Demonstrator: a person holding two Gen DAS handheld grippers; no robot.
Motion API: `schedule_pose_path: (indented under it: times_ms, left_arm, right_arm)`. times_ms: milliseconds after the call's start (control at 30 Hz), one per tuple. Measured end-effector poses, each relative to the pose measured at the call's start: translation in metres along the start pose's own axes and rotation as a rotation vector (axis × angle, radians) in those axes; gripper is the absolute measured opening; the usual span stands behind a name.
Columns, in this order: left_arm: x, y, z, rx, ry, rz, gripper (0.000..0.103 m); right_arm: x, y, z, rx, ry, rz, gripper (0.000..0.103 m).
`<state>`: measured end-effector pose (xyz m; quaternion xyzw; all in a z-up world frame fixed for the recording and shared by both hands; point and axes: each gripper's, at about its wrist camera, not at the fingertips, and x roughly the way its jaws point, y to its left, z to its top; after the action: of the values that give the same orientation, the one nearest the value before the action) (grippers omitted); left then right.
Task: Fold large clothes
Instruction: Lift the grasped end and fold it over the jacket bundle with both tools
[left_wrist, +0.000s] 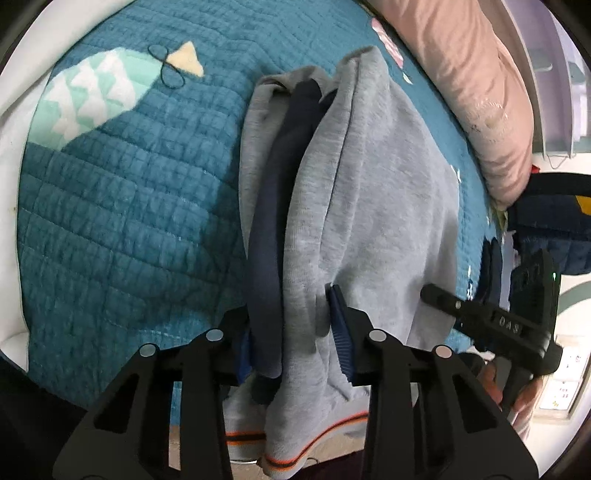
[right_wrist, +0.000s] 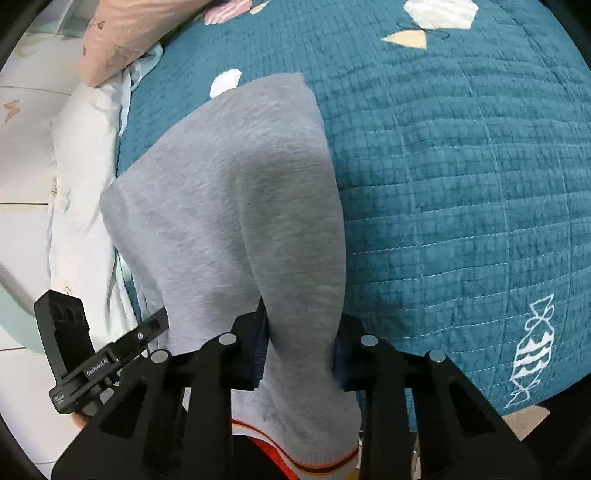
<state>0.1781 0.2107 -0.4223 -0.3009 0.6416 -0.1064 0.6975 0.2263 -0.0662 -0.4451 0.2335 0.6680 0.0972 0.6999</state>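
Left wrist view: the left gripper (left_wrist: 295, 332) is clamped on the near hem of a grey sweatshirt (left_wrist: 373, 192), with a navy inner layer bunched between its pads. The garment's long axis runs from the jaws straight away toward the far side of the teal quilt (left_wrist: 122, 206), where its far end rests. Right wrist view: the right gripper (right_wrist: 301, 350) likewise pinches the grey sweatshirt (right_wrist: 229, 206) at the orange-striped hem, cloth filling the narrow gap. Both grippers hold the same near edge, side by side, each about equally near the cloth. The next fold would likely carry this hem away along that axis toward the far end near the pink pillow (left_wrist: 480, 92).
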Motion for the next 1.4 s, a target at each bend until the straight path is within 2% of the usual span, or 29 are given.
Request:
schedule_pose_path:
  times_ms: [67, 100, 233, 367, 433, 500, 567, 600, 633, 767, 900, 967, 1067, 1133, 1400]
  left_arm:
    - [-0.001, 0.006, 0.003, -0.007, 0.006, 0.008, 0.037]
    - [-0.004, 0.012, 0.005, -0.034, 0.009, 0.001, 0.042]
    - [0.004, 0.033, 0.013, -0.12, 0.061, -0.064, 0.051]
    - [0.012, 0.045, 0.018, -0.132, 0.107, -0.144, 0.052]
    - [0.016, 0.05, 0.021, -0.127, 0.124, -0.175, 0.054]
    - [0.02, 0.053, 0.026, -0.133, 0.131, -0.198, 0.053]
    - [0.015, 0.051, 0.027, -0.111, 0.118, -0.188, 0.045]
    - [0.011, 0.049, 0.024, -0.087, 0.108, -0.19, 0.033]
    - [0.01, 0.047, 0.023, -0.08, 0.103, -0.205, 0.03]
    - [0.006, 0.044, 0.022, -0.084, 0.097, -0.18, 0.027]
    - [0.006, 0.02, 0.018, -0.061, 0.086, -0.16, 0.025]
    - [0.004, 0.007, 0.018, -0.048, 0.082, -0.172, 0.024]
    - [0.005, -0.014, 0.017, -0.016, 0.076, -0.14, 0.024]
    - [0.008, -0.016, 0.017, -0.015, 0.079, -0.131, 0.024]
    - [0.016, -0.059, 0.006, 0.012, 0.079, -0.137, 0.024]
  right_arm:
    - [0.002, 0.0, 0.002, -0.002, 0.008, -0.006, 0.028]
    - [0.003, 0.001, 0.002, -0.006, 0.011, -0.01, 0.031]
    - [0.007, 0.001, 0.005, -0.006, 0.017, -0.018, 0.041]
    - [0.013, 0.005, 0.006, -0.009, 0.022, -0.036, 0.045]
    - [0.019, 0.009, 0.008, -0.02, 0.029, -0.037, 0.052]
    - [0.026, 0.005, 0.01, 0.0, 0.031, -0.025, 0.054]
    - [0.028, 0.004, 0.011, -0.001, 0.032, -0.001, 0.047]
    - [0.027, 0.005, 0.011, -0.014, 0.029, 0.005, 0.04]
    - [0.024, 0.004, 0.009, -0.011, 0.021, 0.012, 0.035]
    - [0.016, 0.004, 0.006, -0.015, 0.004, 0.024, 0.03]
    - [0.006, 0.006, 0.004, -0.026, -0.003, 0.048, 0.025]
    - [0.001, 0.01, 0.004, -0.041, -0.009, 0.05, 0.024]
    - [-0.007, 0.014, 0.003, -0.062, -0.02, 0.059, 0.023]
    - [-0.013, 0.018, 0.002, -0.076, -0.031, 0.064, 0.023]
    - [-0.05, 0.015, -0.01, -0.132, -0.078, 0.062, 0.023]
